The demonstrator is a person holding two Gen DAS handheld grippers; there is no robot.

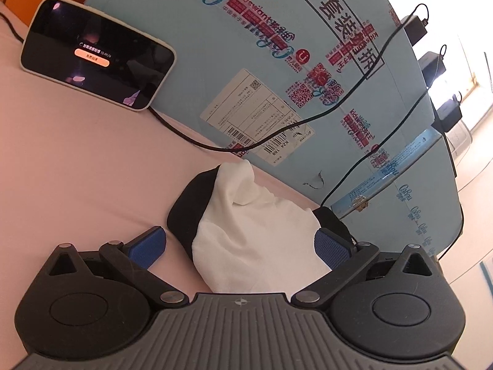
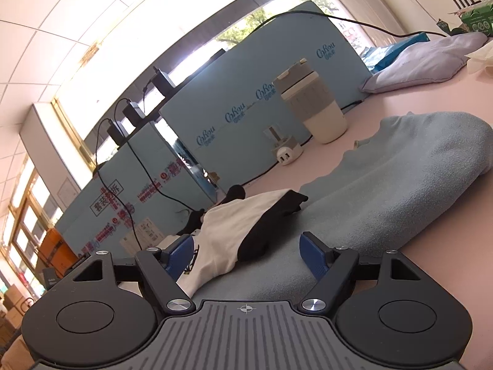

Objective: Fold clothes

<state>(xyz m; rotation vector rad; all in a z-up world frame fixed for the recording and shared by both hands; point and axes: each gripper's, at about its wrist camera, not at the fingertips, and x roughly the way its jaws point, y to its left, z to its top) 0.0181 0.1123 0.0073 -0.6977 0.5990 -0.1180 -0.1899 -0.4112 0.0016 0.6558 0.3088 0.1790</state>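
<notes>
White-and-black garment (image 1: 246, 225) lies between the left gripper (image 1: 240, 243) jaws, spread wide, unclamped. Right gripper (image 2: 246, 257) likewise released over it. Lidded cup (image 2: 314, 104) stands closed.

White garment with black sleeves (image 1: 246, 225), bunched and crumpled on the pink worktop, one edge overlapping a folded grey-blue sweater (image 2: 400, 185) beside it

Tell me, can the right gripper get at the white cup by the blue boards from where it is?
Probably yes, with a long reach. The right gripper is open and holds nothing, and the cup stands beyond the grey cloth, with nothing tall between.
</notes>
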